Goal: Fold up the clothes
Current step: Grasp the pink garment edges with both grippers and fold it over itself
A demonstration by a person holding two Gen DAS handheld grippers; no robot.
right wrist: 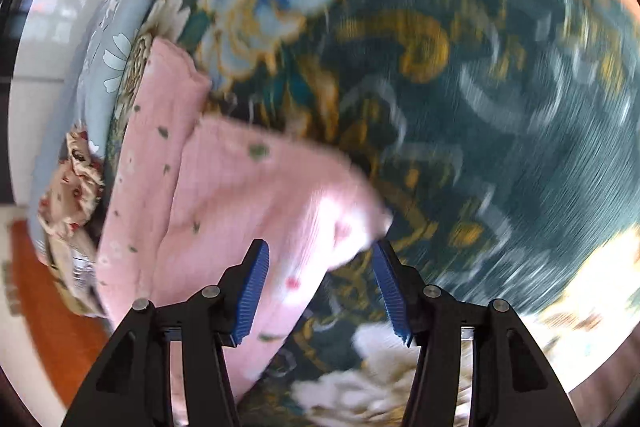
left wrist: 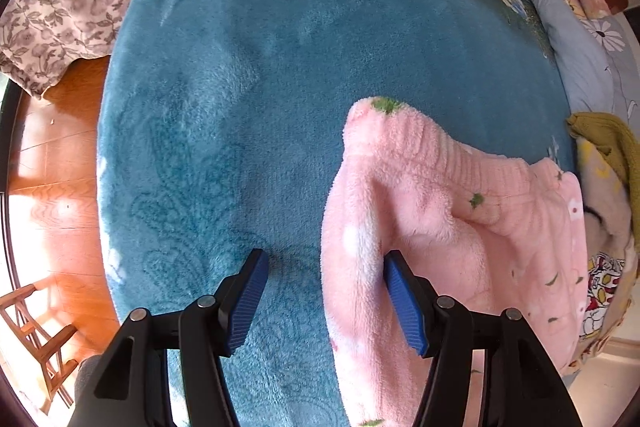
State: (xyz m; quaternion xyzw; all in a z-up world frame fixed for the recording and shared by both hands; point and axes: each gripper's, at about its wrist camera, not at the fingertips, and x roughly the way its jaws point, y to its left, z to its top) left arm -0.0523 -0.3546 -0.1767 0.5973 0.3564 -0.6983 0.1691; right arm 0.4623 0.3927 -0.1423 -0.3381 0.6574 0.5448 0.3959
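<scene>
Pink fleece garment (left wrist: 420, 227), dotted with small green and white motifs and banded with a ribbed hem, lies bunched on the teal plush blanket (left wrist: 240, 107) that covers the bed, near the edge where a daisy-print pillow (left wrist: 580, 59) and an olive knit (left wrist: 612, 143) sit. The left gripper (left wrist: 326, 301) is spread wide, its right-hand blue pad touching the fleece and its other pad over bare blanket, so nothing is pinched. The right gripper (right wrist: 320, 293) is likewise spread, with a fold of the pink cloth lying between its jaws; that view is heavily smeared, so whether the pads touch the fabric is hard to say. By my reading the work is at the grasping stage: the garment is still crumpled and no clean fold shows. The next move seems to call for each claw to close on an edge or corner, then lift and draw the cloth flat before folding.
</scene>
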